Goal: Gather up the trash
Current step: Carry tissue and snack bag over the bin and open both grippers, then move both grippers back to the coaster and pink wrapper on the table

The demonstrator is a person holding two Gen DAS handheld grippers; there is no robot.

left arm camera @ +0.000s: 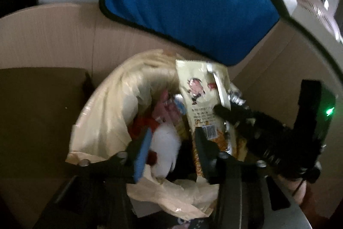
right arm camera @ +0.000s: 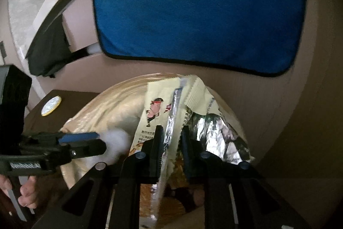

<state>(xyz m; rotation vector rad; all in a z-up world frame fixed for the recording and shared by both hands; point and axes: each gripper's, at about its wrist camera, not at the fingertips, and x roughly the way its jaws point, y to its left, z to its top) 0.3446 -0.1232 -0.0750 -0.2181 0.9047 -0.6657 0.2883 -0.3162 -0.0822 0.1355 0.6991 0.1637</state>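
Two grippers: both work over one lined bin, beside a blue mat [right arm camera: 199,20] on the floor.
Bin: cream trash bag [left arm camera: 111,108] gapes upward, already holding wrappers.
Wrapper: pale snack packet [right arm camera: 158,113], foil lining showing, stands half in the bag's mouth.
Right gripper [right arm camera: 171,149]: angled down from above the rim, jaws narrow, pinching the packet's seam.
Left gripper [left arm camera: 169,149]: over the near rim, jaws wide; a white wad [left arm camera: 165,149] sits between them, contact unclear.
Risk: released this high, the stiff packet could tip over the rim onto the floor.
Risk: a snagged liner could pull off the bin.
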